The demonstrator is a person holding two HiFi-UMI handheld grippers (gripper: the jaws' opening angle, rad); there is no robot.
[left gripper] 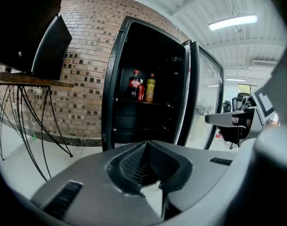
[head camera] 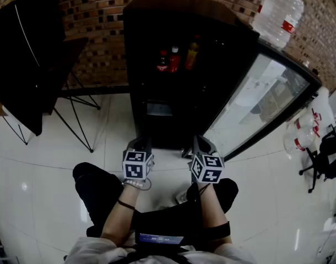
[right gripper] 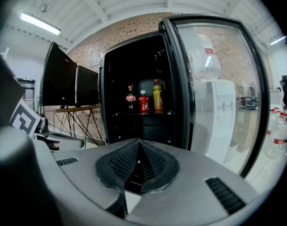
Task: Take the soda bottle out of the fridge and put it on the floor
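A black fridge [head camera: 176,81] stands open against the brick wall, its glass door [head camera: 261,98] swung to the right. On its upper shelf a dark soda bottle with a red label [head camera: 162,61] [left gripper: 133,84] [right gripper: 130,99] stands leftmost, next to a red bottle [head camera: 174,59] [right gripper: 144,102] and a yellow-orange bottle [head camera: 192,53] [right gripper: 157,96]. My left gripper [head camera: 140,145] [left gripper: 146,145] and right gripper [head camera: 200,143] [right gripper: 139,143] hover side by side low in front of the fridge, well short of the shelf. Both are shut with nothing between the jaws.
A black table on thin metal legs [head camera: 30,70] stands left of the fridge. A water dispenser with a big bottle [head camera: 277,14] is behind the glass door. Empty water jugs [head camera: 303,133] and an office chair [head camera: 325,158] sit at the right. The person's dark trouser legs [head camera: 99,194] crouch on the white tiled floor [head camera: 52,169].
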